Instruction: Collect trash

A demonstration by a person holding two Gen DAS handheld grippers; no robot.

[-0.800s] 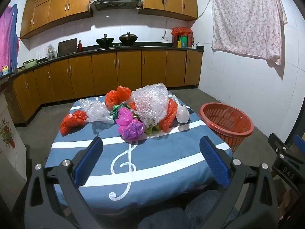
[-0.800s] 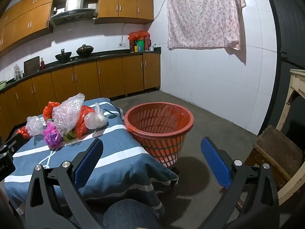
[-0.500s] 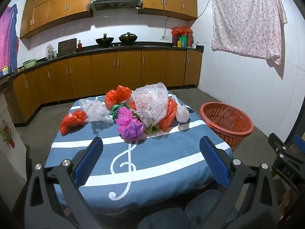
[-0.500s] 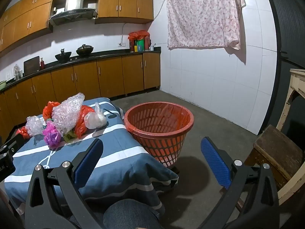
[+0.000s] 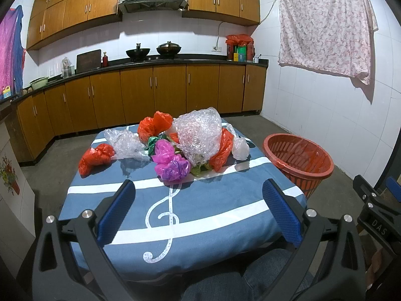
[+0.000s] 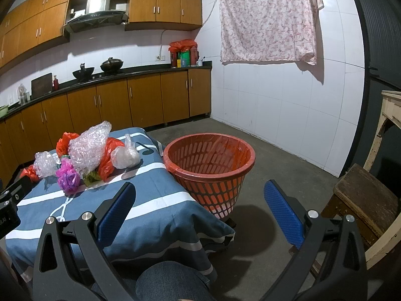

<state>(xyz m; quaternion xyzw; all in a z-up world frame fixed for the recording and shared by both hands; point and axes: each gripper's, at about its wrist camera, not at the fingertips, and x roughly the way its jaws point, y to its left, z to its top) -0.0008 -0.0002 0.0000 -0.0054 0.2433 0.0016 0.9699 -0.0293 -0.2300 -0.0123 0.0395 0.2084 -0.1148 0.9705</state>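
**A:** Table (image 5: 225, 215) first, since it's the biggest thing before me: it carries a blue cloth with white stripes and a treble clef, and all the trash sits heaped at its far end, at twelve o'clock from my left gripper (image 5: 198, 195). Why so far off?

**B:** I judge it was dumped there as one pile, well clear of my edge, so I must reach across bare cloth. Nothing is collected yet.

**A:** And the basket (image 6: 209, 148)?

**B:** Red, lined with thin plastic, on the floor just beside the table's corner, at twelve o'clock from my right gripper (image 6: 200, 198) and two o'clock from my left. I think it stands there so a bag can be swung off the table edge and dropped in.

**A:** Your grippers?

**B:** Both spread wide, nothing between the blue pads, both hanging short of the pile.

**A:** The pile itself, big to small?

**B:** Bubble wrap (image 5: 198, 135) tallest in the middle; an orange bag (image 5: 155, 125) behind it at eleven; crumpled clear plastic (image 5: 127, 146) at ten; a red bag (image 5: 94, 156) alone at nine; a pink and purple bag (image 5: 171, 164) nearest me; a small white bag (image 5: 240, 147) at one.

**A:** Obstacles?

**B:** My own knee (image 6: 170, 281) is low at six, a wooden stool (image 6: 366, 200) is at three. Neither blocks the reach, I judge.
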